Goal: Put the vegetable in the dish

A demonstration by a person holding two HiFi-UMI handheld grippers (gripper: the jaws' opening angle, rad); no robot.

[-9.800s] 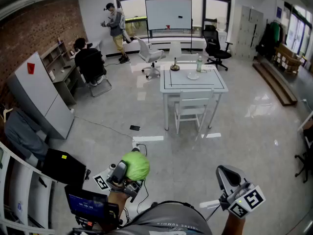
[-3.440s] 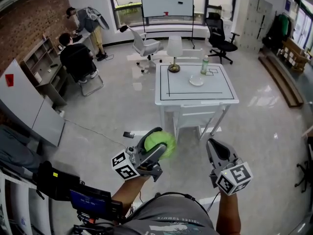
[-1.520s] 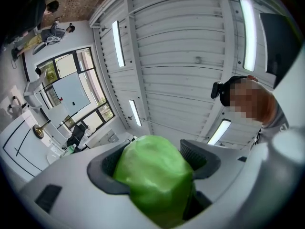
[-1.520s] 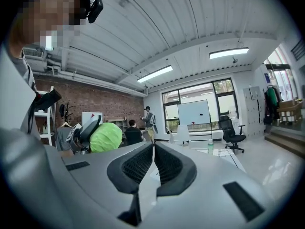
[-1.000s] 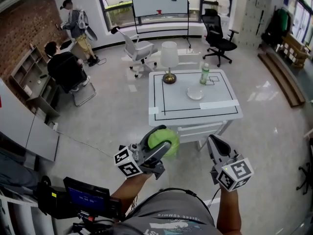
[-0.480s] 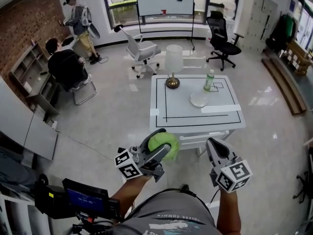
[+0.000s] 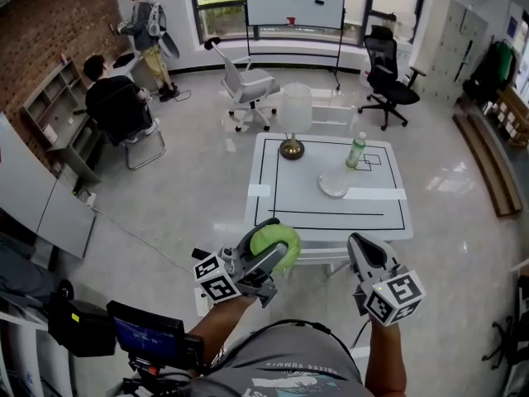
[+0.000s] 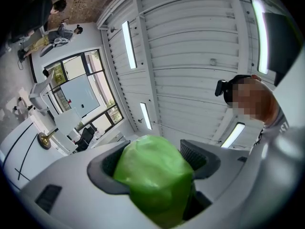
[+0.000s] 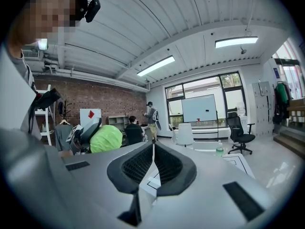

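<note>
The person is closing on the table (image 7: 289,197); left gripper (image 7: 273,242) is clamping the green cabbage (image 8: 152,180), right gripper (image 7: 362,251) is staying pressed together, and the dish (image 7: 334,185) is getting nearer.

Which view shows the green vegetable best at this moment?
The left gripper view: the vegetable fills the centre, clamped between the left tongs. The head view shows it partly hidden by those tongs; the right gripper view shows it small, left of centre.

On the table (image 7: 302,197), lamp (image 7: 294,121) left, bottle (image 7: 355,150) right, dish (image 7: 334,185) before the bottle.
</note>
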